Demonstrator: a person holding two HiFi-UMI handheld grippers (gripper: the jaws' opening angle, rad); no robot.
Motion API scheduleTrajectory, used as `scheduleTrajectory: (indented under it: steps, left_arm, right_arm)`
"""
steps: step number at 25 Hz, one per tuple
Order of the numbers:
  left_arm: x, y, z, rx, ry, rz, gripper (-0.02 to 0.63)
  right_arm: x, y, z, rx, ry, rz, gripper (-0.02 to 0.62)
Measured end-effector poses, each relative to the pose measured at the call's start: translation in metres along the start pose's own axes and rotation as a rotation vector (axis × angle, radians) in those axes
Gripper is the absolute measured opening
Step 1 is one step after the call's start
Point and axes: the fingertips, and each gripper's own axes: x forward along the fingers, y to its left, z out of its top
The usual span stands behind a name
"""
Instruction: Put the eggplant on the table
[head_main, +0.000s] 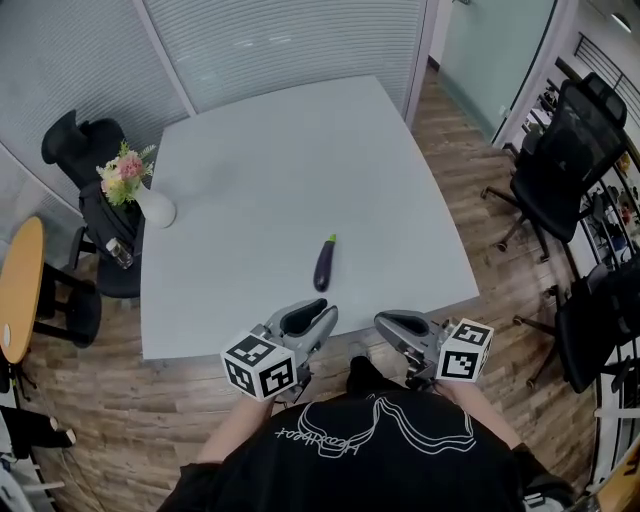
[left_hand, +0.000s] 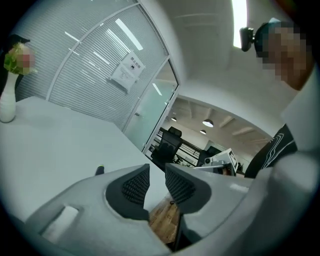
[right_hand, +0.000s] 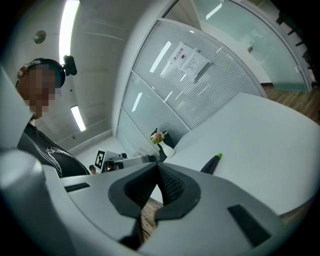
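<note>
jaws of my left gripper (left_hand: 156, 172) stand narrowly apart, empty; those of my right gripper (right_hand: 156, 167) meet at the tips. the eggplant (head_main: 324, 265) lies on the pale table (head_main: 270, 150) near its front edge. wood floor (head_main: 470, 190), an office chair (head_main: 560, 150) and glass walls (head_main: 280, 40) surround it.

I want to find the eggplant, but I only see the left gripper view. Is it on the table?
Observer: Yes. In the head view the eggplant lies on the white table, close to the near edge, with no gripper touching it.
Operator: Is the right gripper grabbing something?
Observer: No. The right gripper view shows the right gripper with its jaws shut together and nothing between them.
Operator: What's over past the flowers?
Observer: A round orange table stands to the left of the flower vase.
</note>
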Motion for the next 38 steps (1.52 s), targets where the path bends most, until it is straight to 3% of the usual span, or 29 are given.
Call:
scheduleTrajectory:
  steps: [6, 15, 38]
  left_arm:
    - [-0.021, -0.037, 0.010, 0.006, -0.035, -0.062, 0.047]
    - [-0.034, -0.061, 0.009, 0.040, -0.038, -0.091, 0.021]
    - [-0.046, -0.072, 0.018, 0.033, -0.063, -0.064, 0.020]
  right_arm:
    - [0.000, 0.032, 0.008, -0.074, -0.013, 0.043, 0.009]
    - [-0.002, 0.054, 0.005, -0.113, -0.006, 0.069, 0.008]
    - [-0.006, 0.078, 0.016, -0.167, -0.020, 0.102, 0.009]
